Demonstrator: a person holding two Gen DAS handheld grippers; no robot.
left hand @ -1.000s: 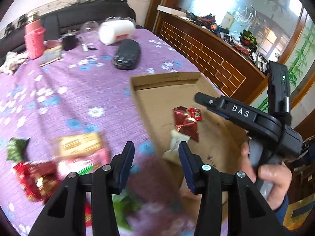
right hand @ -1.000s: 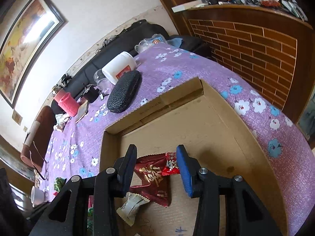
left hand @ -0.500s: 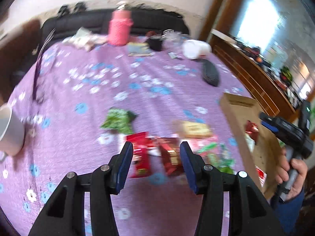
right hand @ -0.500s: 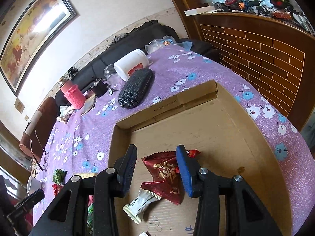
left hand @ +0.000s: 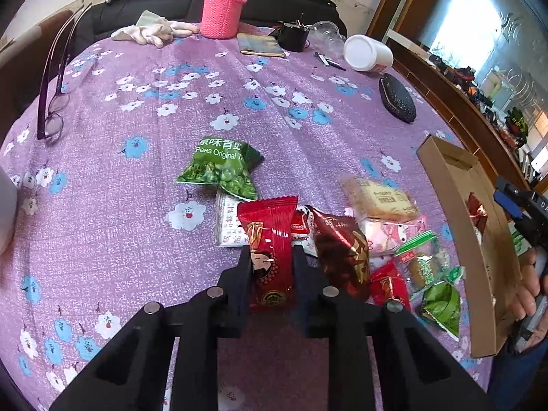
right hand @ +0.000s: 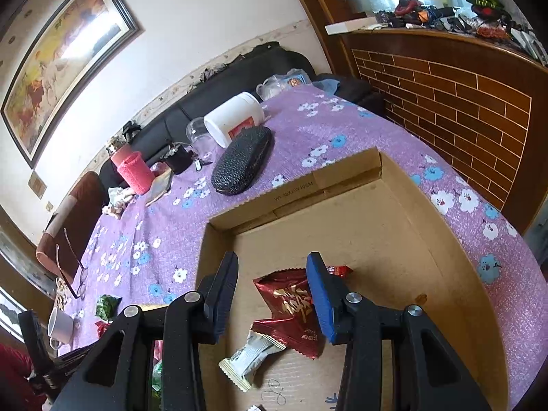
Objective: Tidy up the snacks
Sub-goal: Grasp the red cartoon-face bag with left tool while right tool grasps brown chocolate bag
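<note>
Left gripper [left hand: 270, 267] jaws just closed, pinching the red snack packet [left hand: 270, 257] at the snack pile on the table [left hand: 102, 205], long axis pointing away along the fingers; right gripper [right hand: 272, 294] jaws spread, empty, over the cardboard box [right hand: 342, 178].

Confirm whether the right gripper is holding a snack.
No: the right gripper hangs open above the cardboard box, its pads clear of the dark red packet.

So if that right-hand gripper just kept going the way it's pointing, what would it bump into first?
Most likely the dark red snack packet lying on the floor of the cardboard box. The right gripper hangs open above it, tilted downward, nothing between its jaws. Depth is hard to judge.
</note>
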